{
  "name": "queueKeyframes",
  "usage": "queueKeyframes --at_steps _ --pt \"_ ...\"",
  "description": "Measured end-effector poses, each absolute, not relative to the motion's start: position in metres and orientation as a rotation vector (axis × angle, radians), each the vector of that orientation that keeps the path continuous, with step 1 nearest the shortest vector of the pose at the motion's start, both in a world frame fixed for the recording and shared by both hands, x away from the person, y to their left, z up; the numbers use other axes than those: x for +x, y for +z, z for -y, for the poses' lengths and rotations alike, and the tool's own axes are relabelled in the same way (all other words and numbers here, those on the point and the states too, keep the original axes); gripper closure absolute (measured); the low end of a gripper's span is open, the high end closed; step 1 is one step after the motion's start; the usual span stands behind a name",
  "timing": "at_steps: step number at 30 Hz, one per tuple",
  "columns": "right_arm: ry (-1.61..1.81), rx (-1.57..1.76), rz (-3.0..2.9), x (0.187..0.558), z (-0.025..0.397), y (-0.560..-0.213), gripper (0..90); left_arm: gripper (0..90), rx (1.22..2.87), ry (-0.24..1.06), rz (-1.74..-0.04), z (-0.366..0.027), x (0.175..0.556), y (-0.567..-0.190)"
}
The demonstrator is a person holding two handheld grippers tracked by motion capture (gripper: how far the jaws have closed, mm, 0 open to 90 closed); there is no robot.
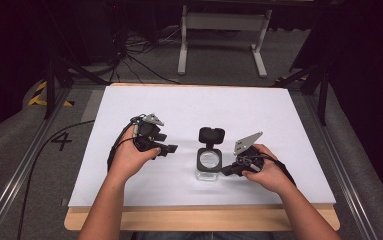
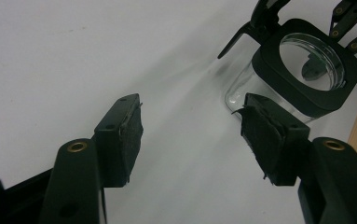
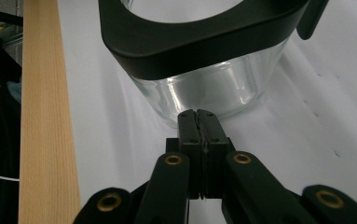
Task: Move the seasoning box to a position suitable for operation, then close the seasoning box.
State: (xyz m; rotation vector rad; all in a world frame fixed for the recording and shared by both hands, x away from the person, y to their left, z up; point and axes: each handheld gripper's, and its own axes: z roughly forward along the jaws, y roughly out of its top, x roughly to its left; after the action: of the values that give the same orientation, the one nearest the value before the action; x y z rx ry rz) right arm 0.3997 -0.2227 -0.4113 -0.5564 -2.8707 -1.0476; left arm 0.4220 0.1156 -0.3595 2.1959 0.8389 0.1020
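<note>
High view: glass jar (image 1: 208,167) stands upright on the white board (image 1: 129,100), near the front edge, between the two hands. It has a black square collar, and its black lid (image 1: 211,135) is flipped back, standing up behind the mouth, so the opening is free. Left gripper (image 1: 165,148) is well to the jar's left, tips aimed toward it, not touching. Right gripper (image 1: 227,170) sits just beside the jar's right side, low, tips at or almost at the glass. Likely it braces the jar while the other comes in, judging by placement.

Left gripper view: jaws apart, wide gap, nothing between the pads (image 2: 129,135). Jar (image 2: 302,74) lies ahead, upper right, well apart from the jaws. Looking down through the mouth, the jar looks empty, clear glass bottom; a dark shape inside is probably something seen through the glass.

Right gripper view: right gripper (image 3: 199,116) has jaws pressed together, holding nothing, tips right at the jar's lower glass wall (image 3: 204,93); touching or a hair off, cannot tell. Wooden table edge (image 3: 45,116) runs along the left.
</note>
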Motion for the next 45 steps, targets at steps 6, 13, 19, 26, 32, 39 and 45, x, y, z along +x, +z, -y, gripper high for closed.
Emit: queueKeyframes --at_steps 6,13,19,26,32,39,45 --pt "-1.084 -0.608 2.868 0.401 0.229 -0.407 90.0 40.7 2.203 0.089 -0.824 -0.114 0.420 -0.358" --pt "-1.206 -0.743 2.877 0.402 0.248 -0.383 90.0 52.1 2.235 0.038 -0.742 -0.104 0.411 -0.353" --pt "-1.283 -0.782 2.872 0.404 0.254 -0.361 90.0 60.1 2.250 -0.035 -0.657 -0.096 0.404 -0.350" --pt "-1.342 -0.789 2.867 0.409 0.256 -0.339 90.0 68.0 2.310 -0.123 -0.573 -0.083 0.396 -0.350" --pt "-1.405 -0.834 2.824 0.412 0.256 -0.327 90.0 75.3 2.335 -0.159 -0.531 -0.070 0.390 -0.352" --pt "-1.481 -0.888 2.800 0.416 0.250 -0.307 90.0 86.2 2.367 -0.217 -0.478 -0.055 0.385 -0.357" --pt "-1.527 -0.861 2.794 0.421 0.240 -0.291 90.0 88.7 2.379 -0.242 -0.463 -0.049 0.386 -0.363"
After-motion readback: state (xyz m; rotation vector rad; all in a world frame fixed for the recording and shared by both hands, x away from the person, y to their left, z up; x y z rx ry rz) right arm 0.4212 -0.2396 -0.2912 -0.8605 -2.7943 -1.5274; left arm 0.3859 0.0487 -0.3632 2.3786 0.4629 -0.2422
